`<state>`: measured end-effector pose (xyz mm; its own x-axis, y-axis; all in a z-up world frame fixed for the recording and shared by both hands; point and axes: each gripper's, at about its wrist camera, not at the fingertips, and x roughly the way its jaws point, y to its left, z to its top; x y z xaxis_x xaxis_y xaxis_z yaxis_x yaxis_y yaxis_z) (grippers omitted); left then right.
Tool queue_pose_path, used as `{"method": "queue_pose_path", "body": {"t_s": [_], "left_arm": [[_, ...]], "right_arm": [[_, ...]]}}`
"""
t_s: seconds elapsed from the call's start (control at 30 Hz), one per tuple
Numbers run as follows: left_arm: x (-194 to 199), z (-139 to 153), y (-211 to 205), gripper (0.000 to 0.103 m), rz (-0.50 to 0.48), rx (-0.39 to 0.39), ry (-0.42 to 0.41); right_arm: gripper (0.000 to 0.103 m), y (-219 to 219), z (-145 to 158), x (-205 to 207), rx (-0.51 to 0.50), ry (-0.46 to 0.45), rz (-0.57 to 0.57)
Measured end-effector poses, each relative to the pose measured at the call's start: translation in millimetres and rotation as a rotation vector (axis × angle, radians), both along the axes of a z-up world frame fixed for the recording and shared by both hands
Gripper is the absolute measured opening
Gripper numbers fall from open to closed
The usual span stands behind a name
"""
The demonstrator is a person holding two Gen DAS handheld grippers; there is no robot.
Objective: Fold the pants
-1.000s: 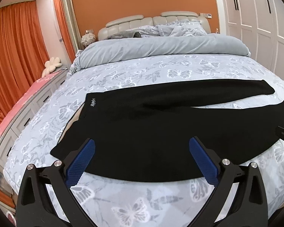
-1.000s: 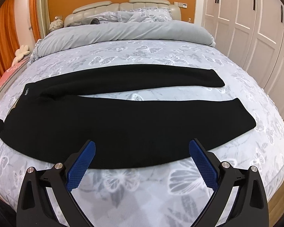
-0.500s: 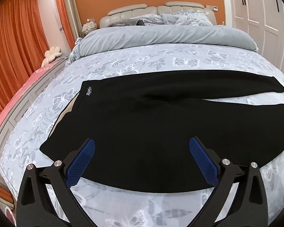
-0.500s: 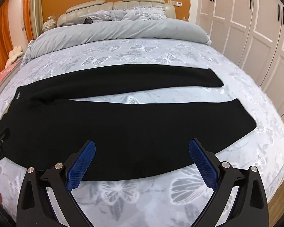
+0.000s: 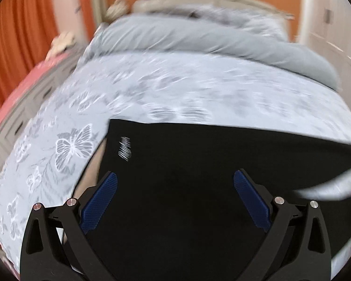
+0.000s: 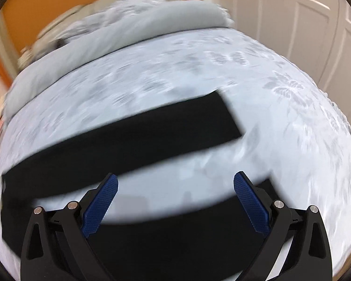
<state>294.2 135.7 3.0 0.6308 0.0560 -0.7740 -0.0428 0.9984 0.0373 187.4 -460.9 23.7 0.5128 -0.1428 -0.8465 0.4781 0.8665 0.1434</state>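
Both tongs stand wide apart with nothing between their blue pads. Left tongs (image 5: 175,201) hang low over the waist end of the black pants (image 5: 199,175), whose fabric fills the whole gap between the two fingers; whether the pads touch the cloth cannot be told. A small pale script logo (image 5: 125,148) sits near the upper left corner of the waistband, just beyond the left finger (image 5: 98,206). The pants lie spread flat on the bed (image 5: 70,140), on a pale grey cover printed with white butterflies.

Right tongs (image 6: 175,202) hover over the leg end of the pants (image 6: 133,138). From this view the two legs are parted: the far leg runs as a long black band across the cover to a squared hem on the right, and the near leg passes under the tongs, with a wedge of bare cover showing between them.

A plain grey duvet (image 5: 199,37) is bunched across the head of the bed. Orange curtains (image 5: 18,35) hang on the left, and white panelled doors (image 6: 304,23) stand on the right. Both views are blurred.
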Motion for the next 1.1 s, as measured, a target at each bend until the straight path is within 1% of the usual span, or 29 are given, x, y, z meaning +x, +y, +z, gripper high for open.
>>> {"method": "queue_pose_path", "body": {"t_s": [0.07, 0.1, 0.13, 0.2, 0.23, 0.33, 0.37, 0.43, 0.47, 0.5, 0.53, 0.57, 0.6, 0.63, 0.67, 0.73, 0.77, 0.8, 0.87, 0.93, 0.97, 1.03, 1.1], "left_arm": [[46, -20, 26, 0.098, 0.072, -0.048, 0.063], [66, -30, 40, 0.098, 0.123, -0.067, 0.083], [75, -36, 49, 0.098, 0.147, -0.088, 0.089], [103, -55, 70, 0.098, 0.186, -0.17, 0.13], [113, -65, 78, 0.098, 0.201, -0.21, 0.154], [133, -92, 92, 0.098, 0.252, -0.306, 0.221], [134, -95, 92, 0.098, 0.263, -0.31, 0.216], [139, -94, 88, 0.098, 0.261, -0.267, 0.173], [140, -94, 85, 0.097, 0.255, -0.248, 0.171], [144, -94, 84, 0.088, 0.255, -0.229, 0.168], [144, -92, 80, 0.053, 0.255, -0.189, 0.161], [147, -91, 81, 0.033, 0.246, -0.182, 0.163], [148, -90, 83, 0.015, 0.216, -0.23, 0.178], [147, -87, 85, 0.012, 0.214, -0.267, 0.179], [142, -79, 86, 0.011, 0.217, -0.284, 0.158], [132, -63, 85, 0.009, 0.19, -0.28, 0.118], [124, -53, 84, 0.009, 0.168, -0.276, 0.097], [113, -40, 84, 0.009, 0.146, -0.284, 0.076], [90, -20, 86, 0.008, 0.109, -0.315, 0.035], [58, 3, 91, 0.008, 0.066, -0.348, -0.011], [42, 12, 94, 0.008, 0.051, -0.36, -0.031], [-3, 26, 103, 0.008, 0.021, -0.373, -0.051], [-39, 27, 112, 0.008, 0.007, -0.36, -0.043]], "right_arm": [[0.097, -27, -12, 25, 0.003, 0.019, -0.015], [0.097, -41, -20, 42, -0.006, 0.031, -0.026], [0.097, -48, -25, 52, -0.001, 0.037, -0.02], [0.097, -64, -41, 80, 0.024, 0.058, 0.008], [0.097, -70, -46, 87, 0.023, 0.069, 0.009], [0.097, -82, -71, 111, 0.013, 0.122, -0.004], [0.097, -85, -77, 116, 0.013, 0.131, -0.013], [0.097, -85, -88, 123, 0.007, 0.132, -0.019], [0.095, -81, -89, 123, -0.007, 0.121, -0.017], [0.08, -76, -88, 123, -0.027, 0.09, 0.001], [0.057, -73, -85, 122, -0.032, 0.073, 0.02], [0.037, -72, -83, 123, -0.017, 0.055, 0.036], [0.011, -73, -80, 122, 0.019, 0.034, 0.056], [0.011, -71, -71, 118, 0.032, 0.001, 0.062], [0.011, -67, -61, 115, -0.005, -0.026, 0.071], [0.011, -58, -35, 100, -0.044, -0.093, 0.098], [0.011, -55, -25, 93, -0.046, -0.116, 0.103], [0.011, -52, -9, 79, -0.045, -0.16, 0.113], [0.011, -44, 13, 57, -0.052, -0.216, 0.141], [0.011, -29, 38, 22, -0.077, -0.267, 0.203], [0.011, -25, 45, 11, -0.087, -0.275, 0.221], [0.011, -14, 56, -23, -0.113, -0.284, 0.268], [0.011, -8, 55, -52, -0.14, -0.252, 0.293]]}}
